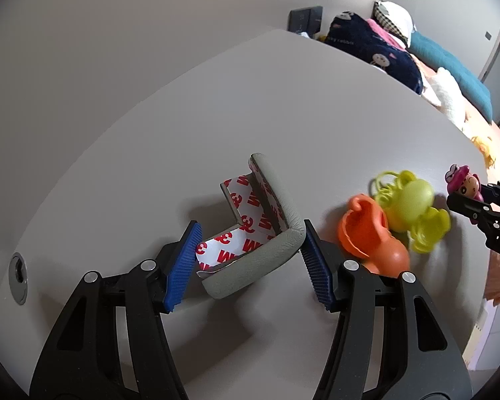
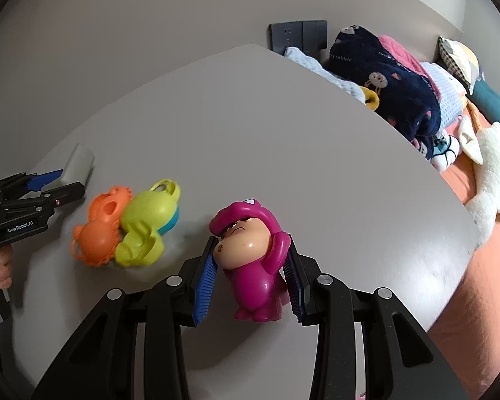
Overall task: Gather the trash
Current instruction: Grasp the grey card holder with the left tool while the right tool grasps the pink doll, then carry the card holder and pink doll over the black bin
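A grey foam corner guard [image 1: 276, 233] with red-printed white tape backing lies on the grey table [image 1: 183, 133]. My left gripper [image 1: 250, 260] is open around it, blue pads [image 1: 183, 263] on either side; the right pad touches its bend. The guard also shows in the right wrist view [image 2: 78, 163]. My right gripper [image 2: 250, 283] is shut on a magenta cartoon figure [image 2: 250, 260], standing on the table. The figure also shows in the left wrist view [image 1: 463, 183].
An orange plastic toy [image 1: 366, 233] and a yellow-green one [image 1: 413, 210] lie between the grippers. A bed with a dark blanket [image 2: 390, 76], pillows and a white plush [image 2: 490, 180] borders the table's right edge. A round metal grommet [image 1: 18, 271] sits at the left.
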